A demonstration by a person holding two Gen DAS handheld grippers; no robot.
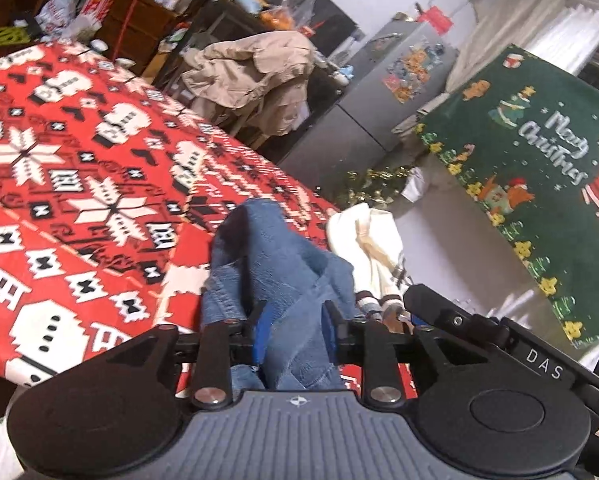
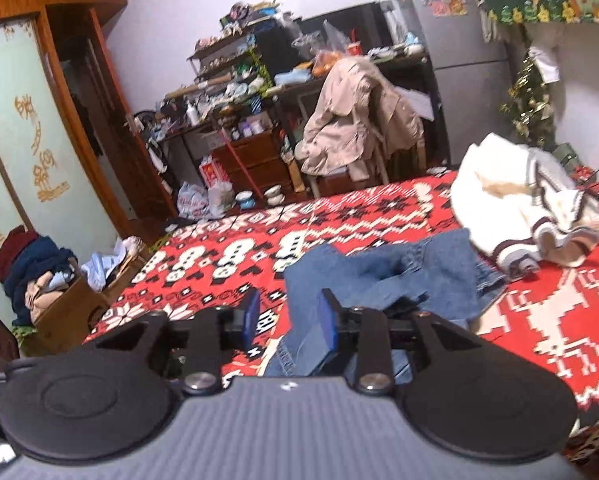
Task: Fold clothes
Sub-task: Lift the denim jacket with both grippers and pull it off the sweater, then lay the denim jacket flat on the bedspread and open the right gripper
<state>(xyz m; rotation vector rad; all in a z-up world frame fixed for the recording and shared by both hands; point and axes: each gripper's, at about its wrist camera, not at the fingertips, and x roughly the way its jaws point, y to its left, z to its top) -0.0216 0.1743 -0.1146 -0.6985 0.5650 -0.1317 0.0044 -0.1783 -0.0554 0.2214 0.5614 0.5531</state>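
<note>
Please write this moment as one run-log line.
left gripper: open, around blue denim jeans | right gripper: open, jeans between | cream knitted sweater: unfolded

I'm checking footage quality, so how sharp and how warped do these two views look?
Left wrist view: jeans soft, Christmas banner smeared and tilted, fisheye bending the bedspread. Right wrist view: wardrobe door bowed, white sweater blurred, room dim.
</note>
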